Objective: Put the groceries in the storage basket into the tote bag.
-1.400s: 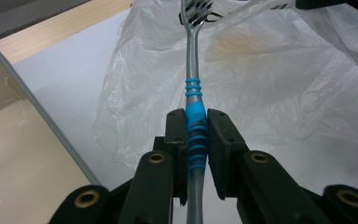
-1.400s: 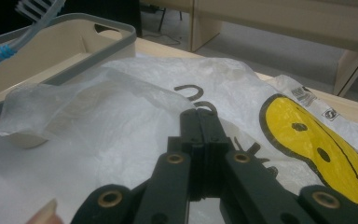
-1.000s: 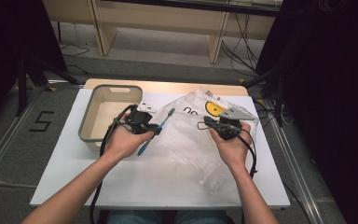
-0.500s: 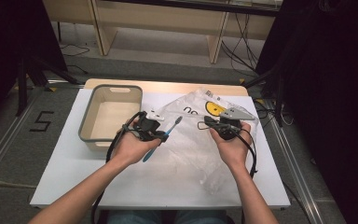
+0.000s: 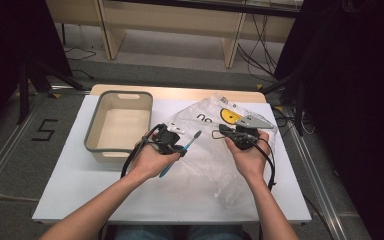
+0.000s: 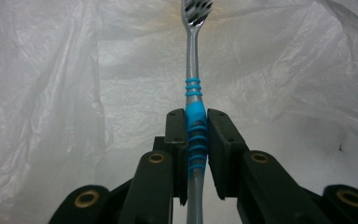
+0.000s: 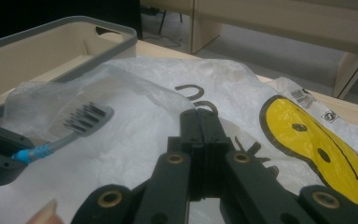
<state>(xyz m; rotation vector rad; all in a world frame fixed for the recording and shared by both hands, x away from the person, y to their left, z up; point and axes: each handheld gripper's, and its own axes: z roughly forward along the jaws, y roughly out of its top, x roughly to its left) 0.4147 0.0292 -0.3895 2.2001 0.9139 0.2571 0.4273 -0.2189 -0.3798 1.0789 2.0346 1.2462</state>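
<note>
A: What does the left gripper point(image 5: 172, 144) have?

B: A toothbrush point(image 6: 195, 122). The jaws are clamped on the blue grip part of its handle, one pad on each side, as the left gripper view shows. The bristle head points away from the gripper, toward the plastic bag point(image 5: 215, 150).

A: And from above?

B: In the high view the toothbrush point(image 5: 180, 150) slants across the left hand point(image 5: 152, 159), head up and to the right, handle end down toward the near edge of the table point(image 5: 70, 195). It is held over the left part of the bag, just right of the tub point(image 5: 119, 127).

A: The right gripper point(image 5: 230, 134)?

B: Its jaws are pressed together with the thin bag film pinched between them. In the right gripper view the closed jaws sit on the white plastic, with the yellow smiley face point(image 7: 314, 142) to their right and the toothbrush head point(image 7: 88, 116) to their left.

A: Where is the bag?

B: Spread crumpled on the table, right of the grey-rimmed tub, running from the far edge toward the near side under both hands.
</note>
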